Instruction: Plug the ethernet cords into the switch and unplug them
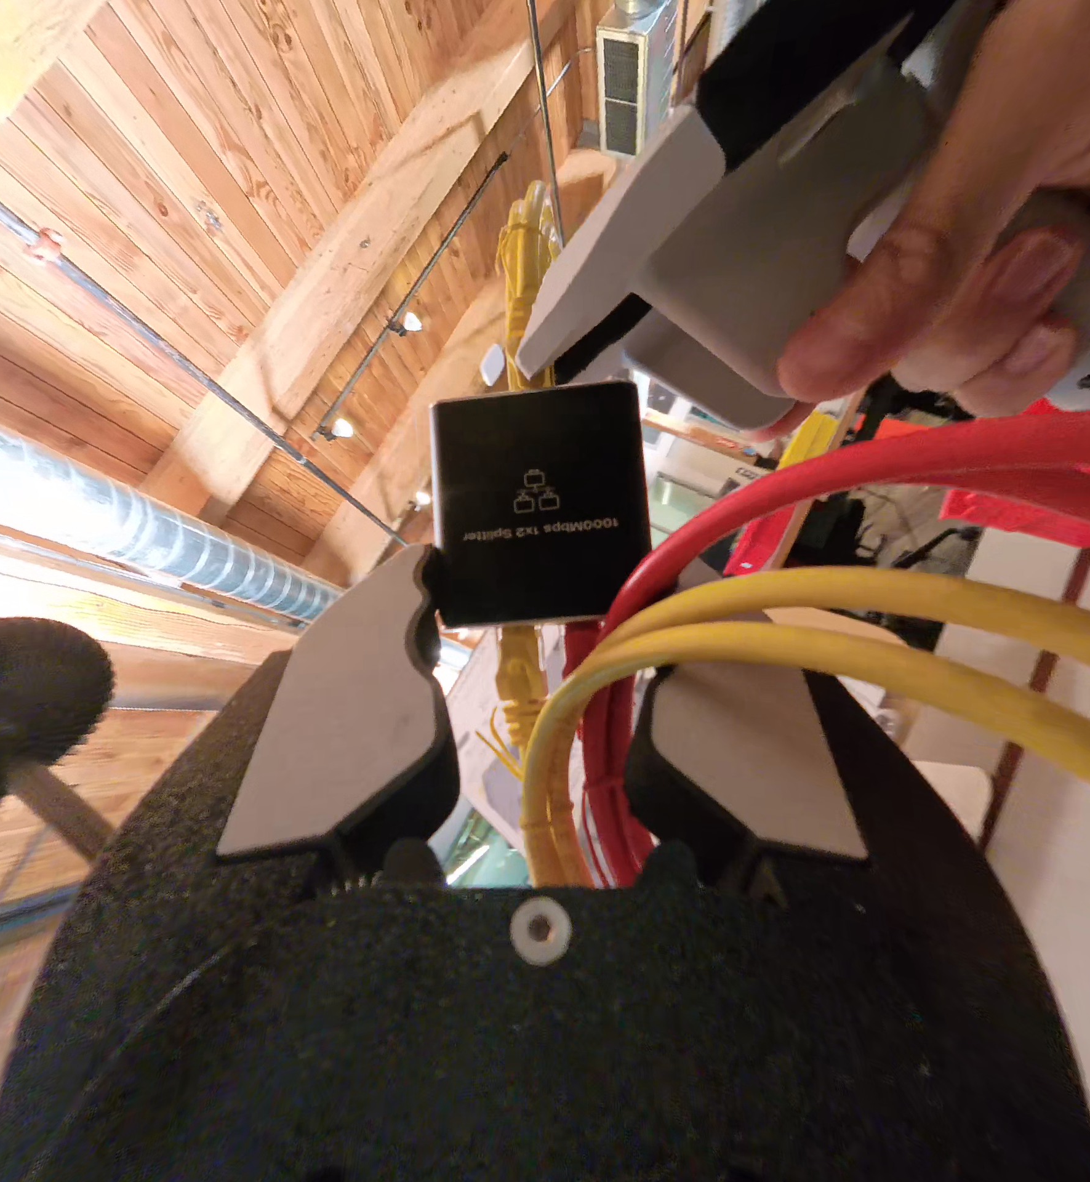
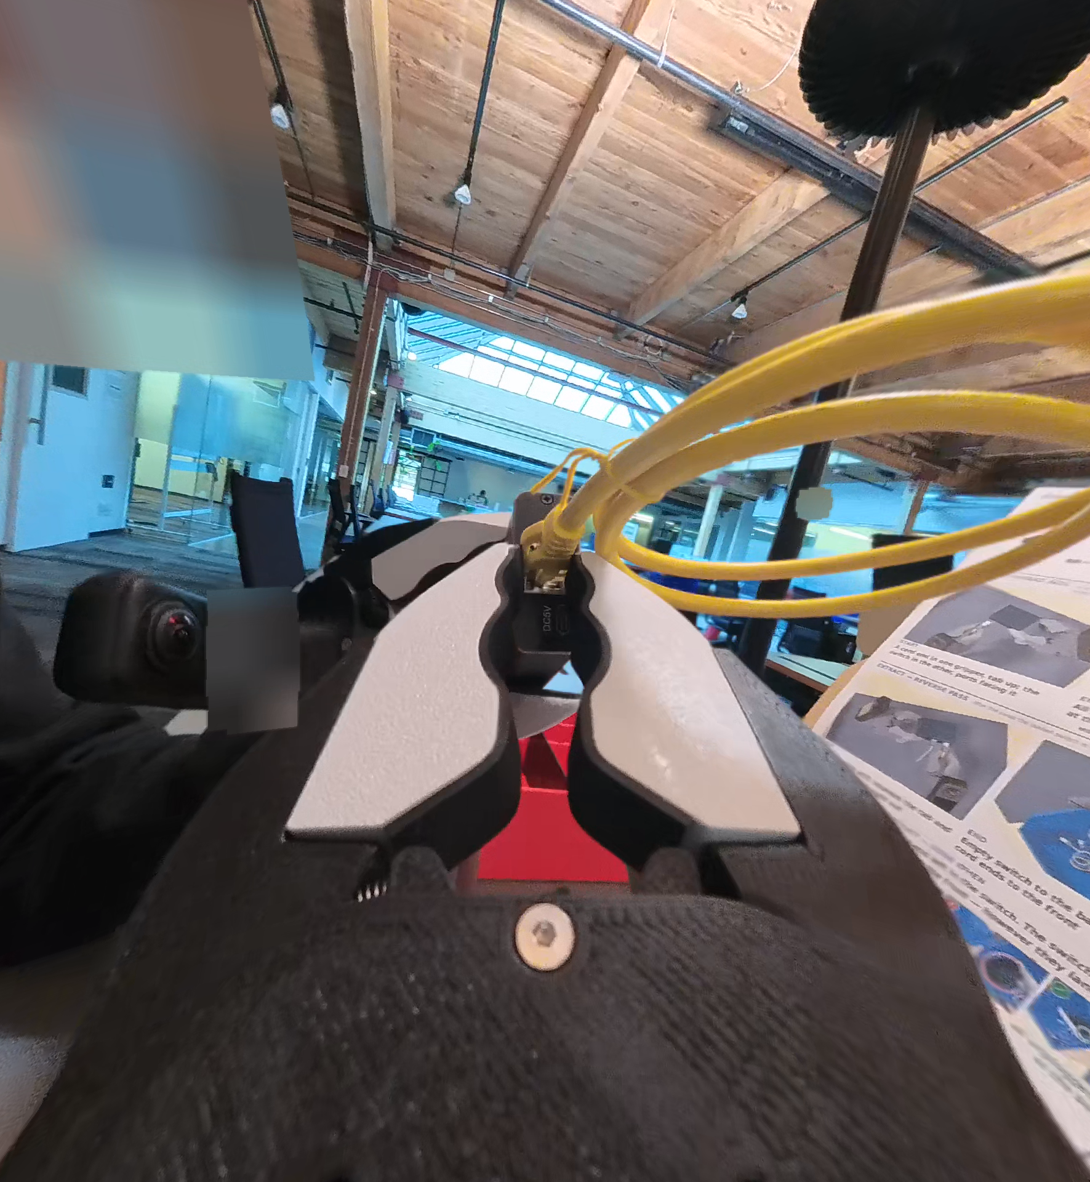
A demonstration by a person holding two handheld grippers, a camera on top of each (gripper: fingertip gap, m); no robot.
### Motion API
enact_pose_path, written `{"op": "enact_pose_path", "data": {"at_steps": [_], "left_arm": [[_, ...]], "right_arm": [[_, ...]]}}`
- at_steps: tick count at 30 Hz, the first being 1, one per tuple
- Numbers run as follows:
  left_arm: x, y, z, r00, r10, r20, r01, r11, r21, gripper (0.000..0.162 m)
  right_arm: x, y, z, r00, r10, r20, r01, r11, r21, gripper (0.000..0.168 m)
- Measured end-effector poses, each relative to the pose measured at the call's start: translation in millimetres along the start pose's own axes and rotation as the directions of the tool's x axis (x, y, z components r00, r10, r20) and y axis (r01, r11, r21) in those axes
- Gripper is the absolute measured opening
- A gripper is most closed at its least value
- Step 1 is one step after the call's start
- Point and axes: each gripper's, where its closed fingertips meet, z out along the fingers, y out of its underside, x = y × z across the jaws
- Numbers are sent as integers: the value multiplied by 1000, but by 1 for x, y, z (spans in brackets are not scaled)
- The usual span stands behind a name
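The left gripper's (image 1: 532, 614) right fingertip lay hidden behind the red (image 1: 849, 476) and yellow ethernet cords (image 1: 881, 678), whose far ends the frame's right edge cut off. The small black box-shaped switch's (image 2: 545, 630) ports were mostly hidden between the right gripper's (image 2: 545, 601) fingers.

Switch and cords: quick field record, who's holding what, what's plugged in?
switch: small black box, off the table
right gripper: shut on switch
left gripper: fingers straddle switch's near end; grip unclear, one tip hidden by cords
yellow cord: plug seated in switch
red cord: runs between left gripper's fingers to switch's near edge
hand: holds right gripper
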Motion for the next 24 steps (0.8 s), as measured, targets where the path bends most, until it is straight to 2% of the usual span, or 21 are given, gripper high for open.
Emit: {"op": "enact_pose_path", "data": {"at_steps": [6,11,16,19,20,24], "left_arm": [[7,3,2,996,-81,-44,81,997,-9,64],[9,7,3,995,-92,-39,91,996,-25,64],[6,17,0,999,36,-6,-36,997,-63,64],[10,21,1,999,38,-21,-40,996,-80,63],[11,23,1,999,20,-30,-22,996,-83,63],[28,28,5,964,-230,-130,217,970,-108,64]], "right_arm": [[6,3,-1,1000,8,-30,-9,1000,-20,16],[9,5,-2,998,54,-36,-55,998,-20,16],[14,13,2,972,234,-11,-234,972,31,15],[20,17,2,939,343,-9,-342,937,78,15],[21,17,2,939,343,-14,-340,936,86,15],[32,25,-2,937,338,-87,-334,941,58,15]]}}
